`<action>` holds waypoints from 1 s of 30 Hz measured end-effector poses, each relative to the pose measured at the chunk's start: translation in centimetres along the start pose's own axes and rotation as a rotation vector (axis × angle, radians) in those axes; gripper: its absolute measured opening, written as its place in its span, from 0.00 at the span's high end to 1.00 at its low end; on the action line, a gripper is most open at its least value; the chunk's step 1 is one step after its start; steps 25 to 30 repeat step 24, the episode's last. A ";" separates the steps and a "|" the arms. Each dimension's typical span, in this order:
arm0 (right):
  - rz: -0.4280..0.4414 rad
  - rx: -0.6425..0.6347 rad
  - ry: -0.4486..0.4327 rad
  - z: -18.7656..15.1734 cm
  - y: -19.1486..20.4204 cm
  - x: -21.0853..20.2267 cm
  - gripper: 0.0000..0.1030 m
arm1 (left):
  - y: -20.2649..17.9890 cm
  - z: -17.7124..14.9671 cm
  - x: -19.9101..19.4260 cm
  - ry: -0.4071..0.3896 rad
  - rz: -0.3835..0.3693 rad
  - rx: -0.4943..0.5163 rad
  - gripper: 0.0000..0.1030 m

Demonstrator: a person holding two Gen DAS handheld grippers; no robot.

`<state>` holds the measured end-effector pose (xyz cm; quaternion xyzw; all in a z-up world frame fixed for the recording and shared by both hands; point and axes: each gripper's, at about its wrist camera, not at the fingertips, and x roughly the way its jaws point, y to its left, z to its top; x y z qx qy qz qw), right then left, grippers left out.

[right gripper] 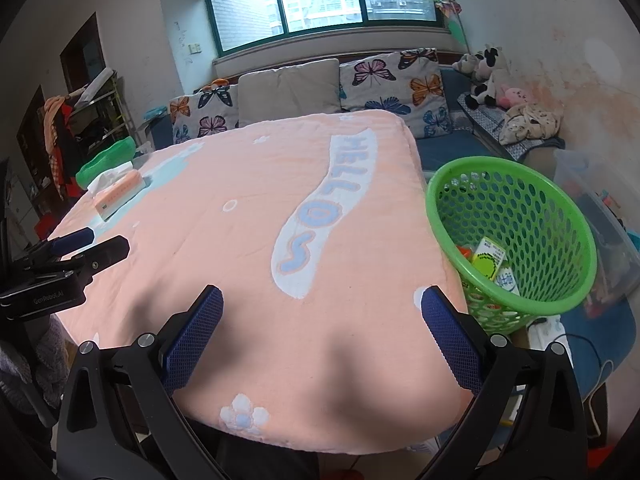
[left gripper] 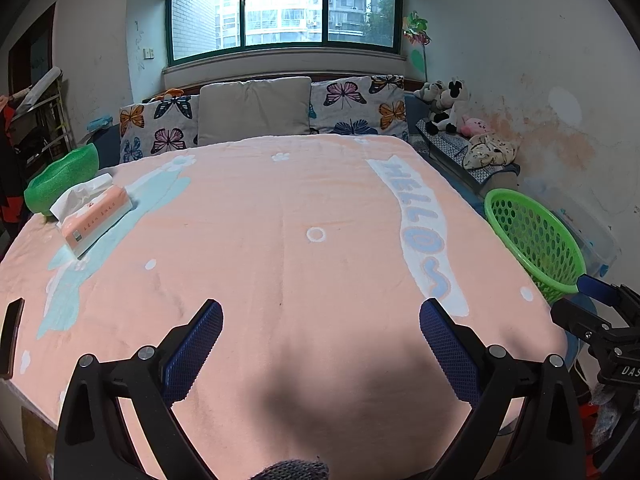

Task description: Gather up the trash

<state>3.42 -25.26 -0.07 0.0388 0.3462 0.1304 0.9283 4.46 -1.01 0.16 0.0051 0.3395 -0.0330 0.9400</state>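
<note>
Your left gripper point(left gripper: 320, 320) and right gripper point(right gripper: 322, 308) hover jaws apart over the pink blanket point(left gripper: 280, 208). Green basket point(right gripper: 520, 216) beside the table holds a carton point(right gripper: 490, 258).

We see a tabletop point(left gripper: 280, 240) draped in a peach blanket with "HELLO" lettering. A tissue pack point(left gripper: 96, 216) lies at its far left, touching a green bowl point(left gripper: 60, 176) behind it. Beyond sit a grey cushion point(left gripper: 254, 110), butterfly pillows point(left gripper: 360, 106) and plush toys point(left gripper: 444, 106) under the window point(left gripper: 284, 16).

Both wrist views face the window across the pink blanket point(left gripper: 304, 208).
</note>
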 end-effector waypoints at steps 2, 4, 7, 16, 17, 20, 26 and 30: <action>-0.002 0.000 0.001 0.0 0.0 0.0 0.04 | 0.0 0.0 0.0 0.000 0.001 0.001 0.07; 0.000 0.001 0.002 0.0 0.0 0.0 0.04 | 0.0 0.0 0.0 -0.001 0.003 0.001 0.07; 0.000 -0.001 0.002 -0.1 0.0 0.0 0.04 | 0.0 0.0 0.0 0.000 0.004 0.000 0.07; 0.004 0.002 0.002 -0.2 0.0 0.1 0.04 | -0.1 -0.3 0.0 -0.009 0.014 0.011 0.07; 0.004 0.002 0.002 -0.2 0.0 0.1 0.04 | -0.2 -0.2 0.0 -0.008 0.013 0.011 0.07; 0.005 0.002 0.003 -0.3 0.0 0.2 0.04 | -0.1 -0.2 0.0 -0.006 0.015 0.009 0.07; 0.005 0.001 0.003 -0.3 0.0 0.1 0.04 | -0.1 -0.2 0.0 -0.005 0.015 0.011 0.07; 0.005 0.001 0.003 -0.3 0.0 0.1 0.04 | -0.1 -0.2 0.0 -0.005 0.015 0.011 0.07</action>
